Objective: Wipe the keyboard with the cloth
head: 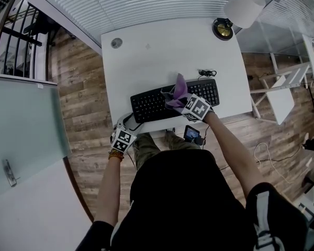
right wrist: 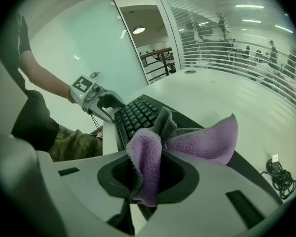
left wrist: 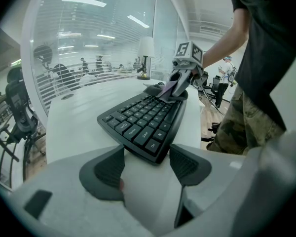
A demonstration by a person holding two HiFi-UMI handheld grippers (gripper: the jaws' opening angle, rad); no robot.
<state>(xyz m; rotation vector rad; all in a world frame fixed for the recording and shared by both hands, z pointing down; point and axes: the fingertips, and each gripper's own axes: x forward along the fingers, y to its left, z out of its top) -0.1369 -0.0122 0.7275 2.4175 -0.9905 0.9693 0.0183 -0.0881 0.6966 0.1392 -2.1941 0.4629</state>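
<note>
- A black keyboard point(head: 174, 99) with white key legends lies on a plain white desk point(head: 146, 61).
- A purple cloth point(right wrist: 202, 139), grey on its reverse, sits over the keys.
- The left gripper point(left wrist: 147, 164) and right gripper point(right wrist: 149, 177) are pale grey with dark grey ribbed pads. Each carries a cube of black-and-white square markers.
- A black cable point(head: 206, 72) coils on the desk at 1 o'clock from the keyboard.
- A white-shaded lamp point(head: 244, 7) on a black and brass-coloured base stands at the desk's 1 o'clock corner.
- The person wears a black shirt point(head: 178, 192) and green-brown camouflage trousers point(left wrist: 241, 122).
- The floor point(head: 83, 88) is brown wood-grain plank.
</note>
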